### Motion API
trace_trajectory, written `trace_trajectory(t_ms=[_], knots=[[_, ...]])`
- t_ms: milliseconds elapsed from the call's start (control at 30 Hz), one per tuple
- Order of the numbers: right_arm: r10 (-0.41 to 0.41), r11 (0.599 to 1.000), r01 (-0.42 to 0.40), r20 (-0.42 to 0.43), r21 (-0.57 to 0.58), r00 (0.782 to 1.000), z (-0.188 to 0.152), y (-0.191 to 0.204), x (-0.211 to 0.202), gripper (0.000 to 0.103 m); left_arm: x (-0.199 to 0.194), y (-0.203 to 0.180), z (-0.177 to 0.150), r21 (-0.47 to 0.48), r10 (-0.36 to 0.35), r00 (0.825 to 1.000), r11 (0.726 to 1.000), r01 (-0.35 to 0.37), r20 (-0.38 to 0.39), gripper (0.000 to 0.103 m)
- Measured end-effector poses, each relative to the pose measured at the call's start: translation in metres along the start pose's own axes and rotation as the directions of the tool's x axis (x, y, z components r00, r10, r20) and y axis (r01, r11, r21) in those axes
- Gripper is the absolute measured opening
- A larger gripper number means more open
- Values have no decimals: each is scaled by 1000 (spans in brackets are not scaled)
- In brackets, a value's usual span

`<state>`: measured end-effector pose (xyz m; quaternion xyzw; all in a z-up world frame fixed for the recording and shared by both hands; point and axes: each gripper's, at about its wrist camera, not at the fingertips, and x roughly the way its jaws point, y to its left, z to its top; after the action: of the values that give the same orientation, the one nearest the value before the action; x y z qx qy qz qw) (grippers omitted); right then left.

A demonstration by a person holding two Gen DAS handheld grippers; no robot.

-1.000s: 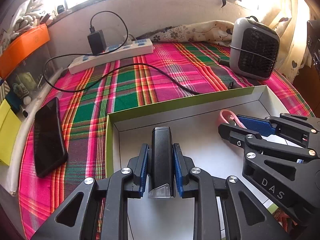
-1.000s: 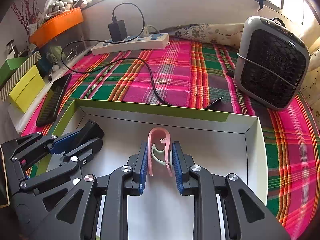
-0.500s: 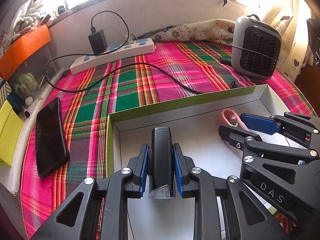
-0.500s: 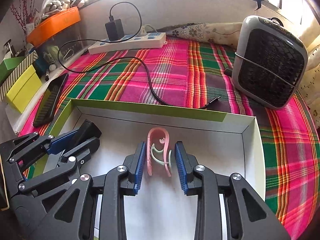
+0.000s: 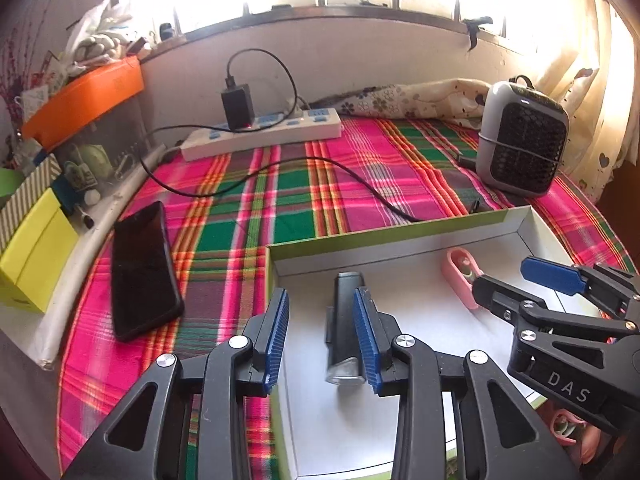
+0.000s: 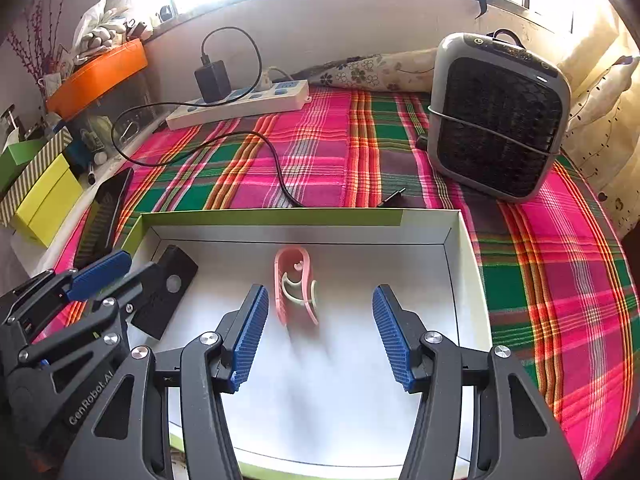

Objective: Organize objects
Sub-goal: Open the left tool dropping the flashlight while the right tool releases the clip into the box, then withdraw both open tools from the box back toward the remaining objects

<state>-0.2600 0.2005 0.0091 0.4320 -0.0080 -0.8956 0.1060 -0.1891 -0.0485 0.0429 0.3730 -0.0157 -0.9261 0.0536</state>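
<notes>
Both sets of jaws have just been opening: a second ago my left gripper [image 5: 322, 340] clamped the black device [image 5: 346, 328] and my right gripper [image 6: 320, 336] pinched the pink clip [image 6: 296, 286]; now both things lie loose on the floor of the white box [image 6: 468, 264]. I take that box as my landmark. It sits on a pink-and-green plaid cloth [image 6: 320, 160] below a bright window, with a grey fan heater [image 6: 498, 118] beyond its far right corner, a white power strip [image 6: 240, 104] behind it by the wall, and a black phone [image 5: 142, 270] left of it. Inside the box, the device lies at the left, long axis running away from me, clear end nearest, between my left pads and seemingly against the right one. The clip lies mid-box, rounded end farthest, between and just ahead of my right pads, touching neither.
</notes>
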Motion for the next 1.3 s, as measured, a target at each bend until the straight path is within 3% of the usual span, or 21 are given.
trace_trajectory(t_ms=[267, 533, 1300], knots=[[-16, 1000, 15, 77, 5, 997, -12, 6, -36, 55, -45, 0, -5, 9, 72, 991, 997, -73, 117, 33], [-34, 999, 36, 147, -5, 989, -31, 13, -72, 55, -79, -7, -20, 34, 99, 978, 994, -107, 186, 33], [-27, 1000, 28, 164, -5, 986, -67, 17, -97, 55, -105, -16, -44, 50, 67, 981, 996, -77, 181, 33]])
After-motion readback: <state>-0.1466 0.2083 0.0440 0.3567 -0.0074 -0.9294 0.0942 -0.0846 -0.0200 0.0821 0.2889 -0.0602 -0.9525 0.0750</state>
